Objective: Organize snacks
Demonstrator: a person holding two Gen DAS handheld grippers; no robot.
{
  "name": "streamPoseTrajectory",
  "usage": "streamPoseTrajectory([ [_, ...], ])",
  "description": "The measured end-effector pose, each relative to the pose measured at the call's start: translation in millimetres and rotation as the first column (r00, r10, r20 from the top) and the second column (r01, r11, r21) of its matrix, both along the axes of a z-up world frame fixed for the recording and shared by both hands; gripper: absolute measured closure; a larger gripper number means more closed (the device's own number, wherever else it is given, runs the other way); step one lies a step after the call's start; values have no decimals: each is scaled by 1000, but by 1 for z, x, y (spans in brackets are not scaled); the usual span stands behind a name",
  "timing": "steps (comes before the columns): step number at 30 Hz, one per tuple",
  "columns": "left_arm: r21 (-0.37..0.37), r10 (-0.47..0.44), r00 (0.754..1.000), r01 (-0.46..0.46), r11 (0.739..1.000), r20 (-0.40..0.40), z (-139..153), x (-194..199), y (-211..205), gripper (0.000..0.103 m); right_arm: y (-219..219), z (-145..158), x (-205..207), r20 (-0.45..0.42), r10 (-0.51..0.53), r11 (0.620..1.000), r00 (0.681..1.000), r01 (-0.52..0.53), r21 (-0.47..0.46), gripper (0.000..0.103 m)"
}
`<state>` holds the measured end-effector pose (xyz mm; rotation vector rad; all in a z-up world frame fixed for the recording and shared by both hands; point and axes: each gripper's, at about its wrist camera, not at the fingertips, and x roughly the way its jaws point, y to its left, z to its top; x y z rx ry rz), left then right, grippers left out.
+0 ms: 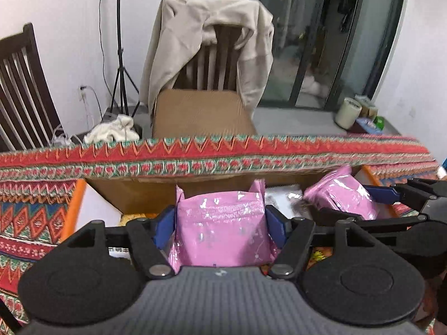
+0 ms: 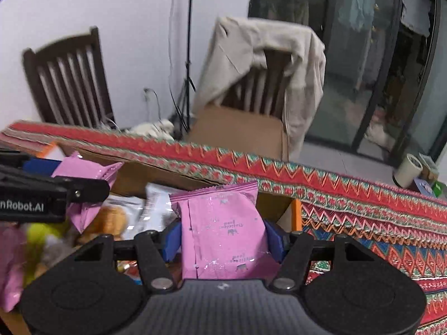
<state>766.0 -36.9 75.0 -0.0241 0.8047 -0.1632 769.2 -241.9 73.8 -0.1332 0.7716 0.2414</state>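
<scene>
Box contents at far left blur into yellow and brown shapes, unreadable. Left gripper (image 1: 220, 220) clamps a pink snack packet (image 1: 220, 223) between its blue pads, packet upright over the cardboard box (image 1: 139, 192). Right gripper (image 2: 222, 237) likewise grips a second pink packet (image 2: 220, 231), held beside the first; lower edges hidden behind the gripper bodies.

- left black two-finger gripper (image 1: 220, 223) tilted downward, blue pads clamped on a pink foil packet
- right black two-finger gripper (image 2: 222, 237) tilted downward, likewise clamped on a pink packet
</scene>
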Motion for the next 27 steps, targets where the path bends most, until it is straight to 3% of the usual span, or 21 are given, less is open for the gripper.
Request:
streamPoseTrajectory([
  [2,3,-12,1000,12,1000,-10,-6,4,-1,31,1,-9,10,-36,-3,1000,999,3,-4,39],
  [4,10,-20,1000,20,1000,-14,-9,3,1,31,3,-16,12,-62,5,1000,998,-6,-3,27],
  [10,18,-49,999,49,999,9,13,-20,3,31,5,-7,-1,-40,16,1000,999,-17,-12,26],
  [18,33,-72,992,69,997,106,89,-93,4,25,-19,62,-59,48,14,1000,999,-14,-4,25],
  [24,46,-74,968,64,997,238,160,-181,1,5,-44,129,-132,137,14,1000,990,-15,8,19],
  [27,71,-76,949,57,996,306,190,-237,-2,1,-61,164,-178,188,8,999,982,-15,39,9],
])
